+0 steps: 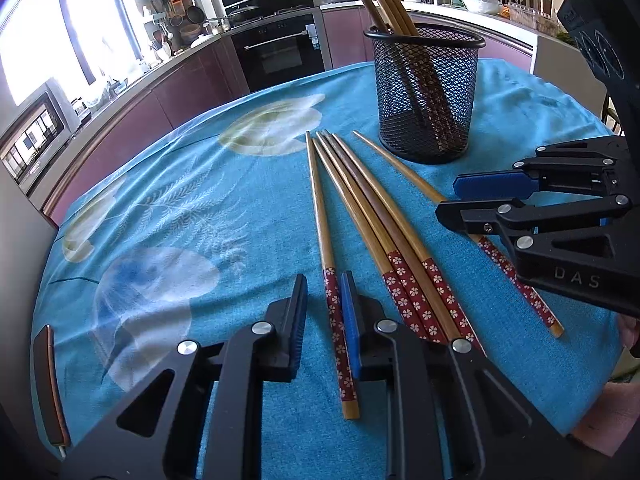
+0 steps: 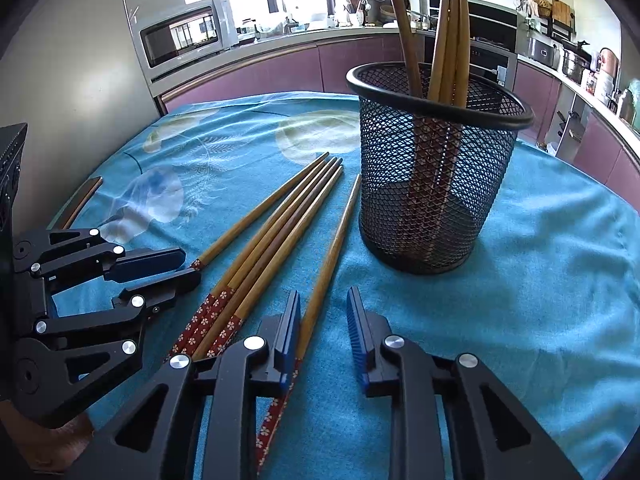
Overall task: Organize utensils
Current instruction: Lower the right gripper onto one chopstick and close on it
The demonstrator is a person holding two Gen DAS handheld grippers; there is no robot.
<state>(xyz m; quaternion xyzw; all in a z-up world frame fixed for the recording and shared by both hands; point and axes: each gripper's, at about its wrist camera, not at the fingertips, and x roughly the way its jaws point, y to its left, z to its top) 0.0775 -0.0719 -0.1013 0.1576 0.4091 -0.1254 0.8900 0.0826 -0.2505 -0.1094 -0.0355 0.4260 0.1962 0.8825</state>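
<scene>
Several wooden chopsticks with red flowered ends lie on the blue tablecloth point(image 1: 180, 208). A bundle of three point(image 1: 384, 232) lies in the middle, one single chopstick point(image 1: 326, 240) to its left, another single chopstick point(image 1: 404, 172) to its right. A black mesh cup point(image 1: 426, 92) behind them holds several chopsticks upright. My left gripper point(image 1: 324, 308) is open and empty, low over the left single chopstick's red end. My right gripper point(image 2: 324, 320) is open and empty; its left finger sits over the right single chopstick point(image 2: 332, 248). The cup point(image 2: 436, 168) stands just beyond it.
The table stands in a kitchen with purple cabinets, an oven point(image 1: 280, 52) and a microwave point(image 2: 184, 32) behind. A chair back point(image 1: 48, 384) shows at the table's left edge. The left gripper point(image 2: 160, 272) shows in the right wrist view, the right gripper point(image 1: 456, 200) in the left wrist view.
</scene>
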